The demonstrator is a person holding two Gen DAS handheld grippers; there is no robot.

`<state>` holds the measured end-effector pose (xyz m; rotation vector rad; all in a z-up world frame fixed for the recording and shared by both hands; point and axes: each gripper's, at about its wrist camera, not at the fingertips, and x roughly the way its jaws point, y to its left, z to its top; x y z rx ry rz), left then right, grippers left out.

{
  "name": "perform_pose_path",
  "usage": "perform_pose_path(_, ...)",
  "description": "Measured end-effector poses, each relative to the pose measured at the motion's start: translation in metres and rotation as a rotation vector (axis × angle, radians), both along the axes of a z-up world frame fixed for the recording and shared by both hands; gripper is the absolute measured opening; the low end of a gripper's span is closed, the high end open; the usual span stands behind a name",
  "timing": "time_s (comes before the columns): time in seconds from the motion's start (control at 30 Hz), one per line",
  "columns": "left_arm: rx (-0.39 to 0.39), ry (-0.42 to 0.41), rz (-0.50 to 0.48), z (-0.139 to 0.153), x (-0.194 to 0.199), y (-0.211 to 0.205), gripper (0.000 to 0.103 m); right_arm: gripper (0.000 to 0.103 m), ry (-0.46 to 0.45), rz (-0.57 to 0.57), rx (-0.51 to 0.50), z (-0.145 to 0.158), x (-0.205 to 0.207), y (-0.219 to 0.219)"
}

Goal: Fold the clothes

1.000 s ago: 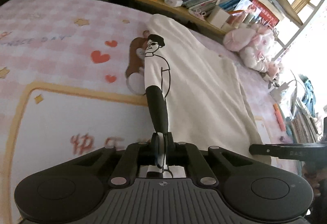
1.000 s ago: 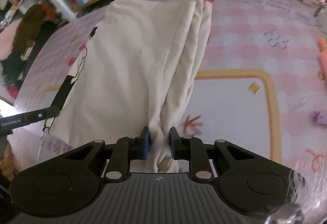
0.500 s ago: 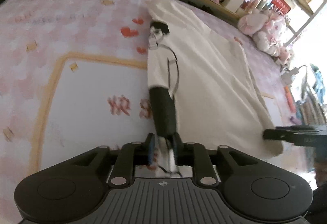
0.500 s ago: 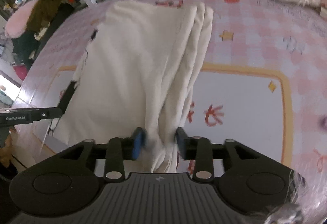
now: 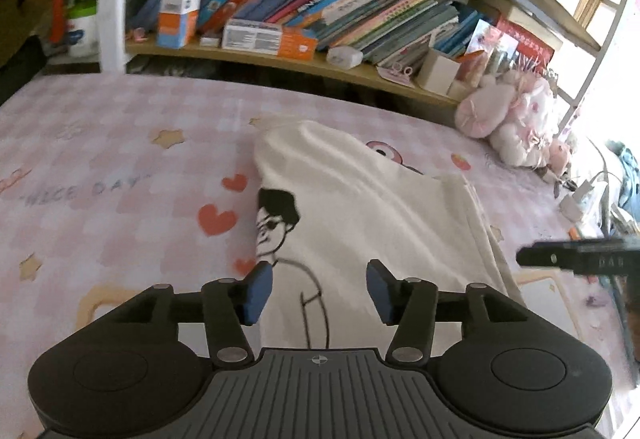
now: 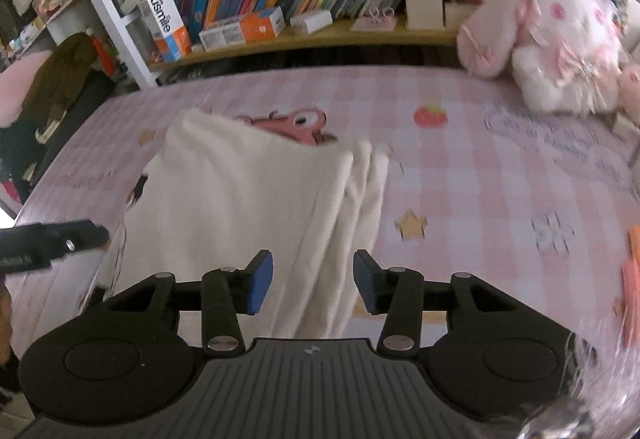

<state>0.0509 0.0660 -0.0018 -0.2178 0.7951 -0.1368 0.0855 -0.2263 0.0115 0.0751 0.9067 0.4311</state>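
Observation:
A cream T-shirt (image 5: 372, 215) with a black cartoon figure print lies folded lengthwise on the pink checked mat (image 5: 100, 183). My left gripper (image 5: 318, 291) is open and empty, hovering over the shirt's near left edge by the print. My right gripper (image 6: 314, 281) is open and empty over the shirt's (image 6: 248, 199) near right edge, where the folded layers bunch. Each gripper's fingertip shows at the side of the other's view.
A low wooden shelf (image 5: 280, 59) packed with books and boxes runs along the far edge of the mat. Pink and white plush toys (image 6: 552, 39) sit at the far right. Cables and small items (image 5: 588, 195) lie at the right edge.
Both grippers opened and let go of the shirt's near edge, which now lies on the mat. Both lifted and tilted up toward the shelf.

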Motion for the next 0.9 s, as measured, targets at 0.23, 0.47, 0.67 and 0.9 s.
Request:
perform_pose_path(0.23,-0.039,0.043,-0.009,-0.02,0.019,0.0,0.052,0.035,0.002,-0.04,-0.032,-0.008,0.05,0.021)
perform_pose_path(0.47,-0.009,0.059,-0.039,-0.029,0.021,-0.003,0.056,0.004,0.083,-0.052,-0.04,-0.033,0.09,0.031)
perform_pose_path(0.67,-0.002,0.069,-0.061,-0.03,0.023,-0.003,0.066,0.004,-0.053,-0.063,-0.061,-0.007,0.07,0.034)
perform_pose_path(0.9,0.021,0.088,-0.081,-0.022,0.024,-0.005,0.067,0.006,0.044,-0.135,-0.035,-0.032,0.084,0.025)
